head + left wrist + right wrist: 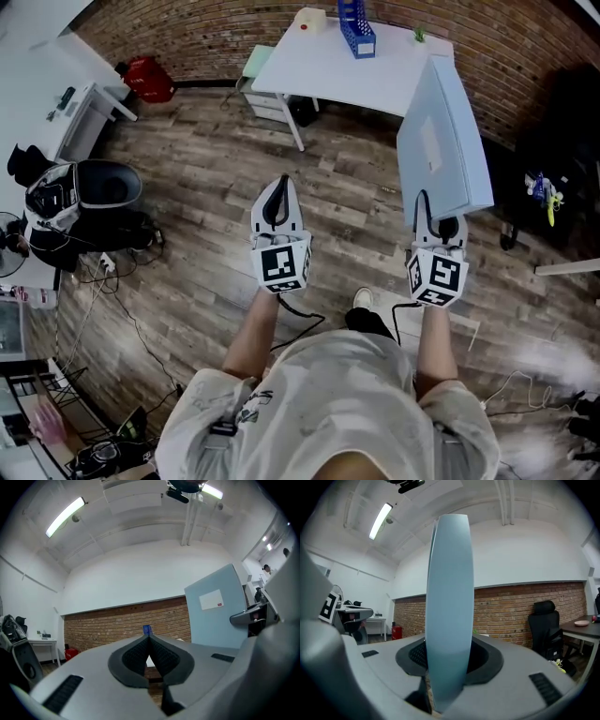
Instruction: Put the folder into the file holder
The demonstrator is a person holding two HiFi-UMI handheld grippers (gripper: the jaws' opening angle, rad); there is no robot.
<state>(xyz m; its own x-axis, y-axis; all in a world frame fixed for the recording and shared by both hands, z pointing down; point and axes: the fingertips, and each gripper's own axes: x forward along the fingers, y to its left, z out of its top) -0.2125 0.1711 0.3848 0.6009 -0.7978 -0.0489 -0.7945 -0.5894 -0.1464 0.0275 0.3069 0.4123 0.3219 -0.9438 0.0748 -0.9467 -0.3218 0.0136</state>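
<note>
A thick pale blue folder (442, 141) with a white label stands upright in the air, clamped at its lower edge by my right gripper (439, 225). In the right gripper view the folder (449, 606) rises edge-on between the jaws. My left gripper (277, 212) is shut and holds nothing; its pads (157, 656) meet at the tips. The blue file holder (356, 28) stands on the white table (347, 70) ahead, well beyond both grippers. Its top, the file holder (147, 630), peeks over the left jaws.
A brick wall (187, 37) runs behind the table. A black office chair (544, 625) and a side table stand to the right. A red object (150, 80) sits at the wall on the left, with a bin and cables (103, 192) on the wooden floor.
</note>
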